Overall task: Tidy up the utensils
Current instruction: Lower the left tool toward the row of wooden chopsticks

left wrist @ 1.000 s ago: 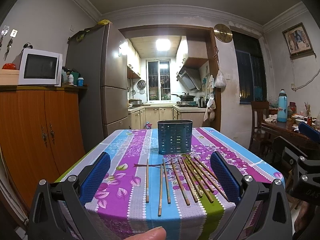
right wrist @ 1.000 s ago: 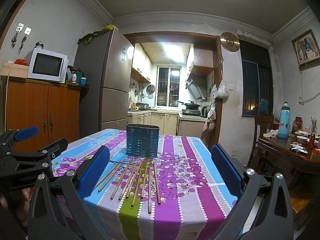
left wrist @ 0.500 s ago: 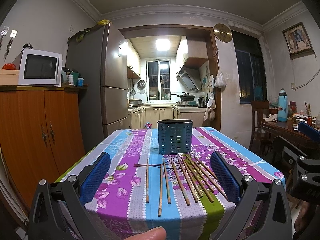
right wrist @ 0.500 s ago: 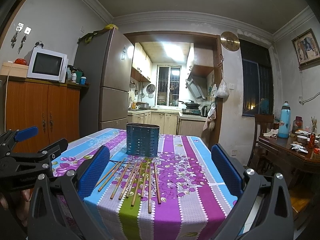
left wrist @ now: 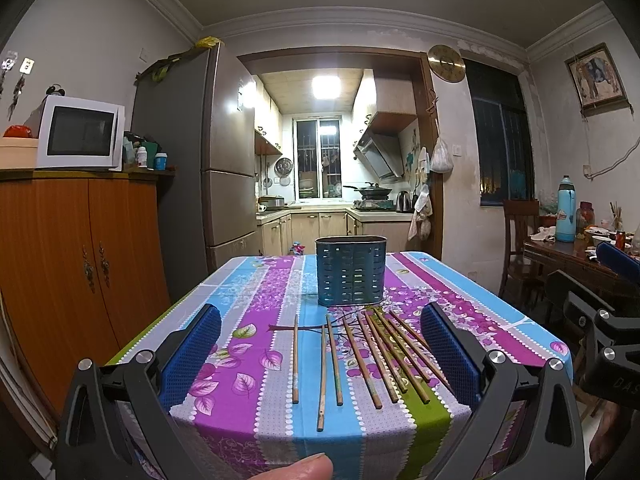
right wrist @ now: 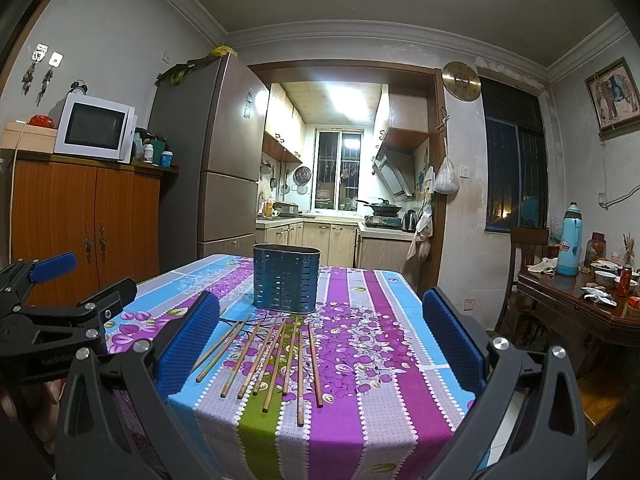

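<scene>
Chopsticks (left wrist: 362,360), thin brown wood, fanned flat

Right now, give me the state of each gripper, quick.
Left gripper: open, holding nothing, short of the chopsticks.
Right gripper: open, holding nothing.
</scene>
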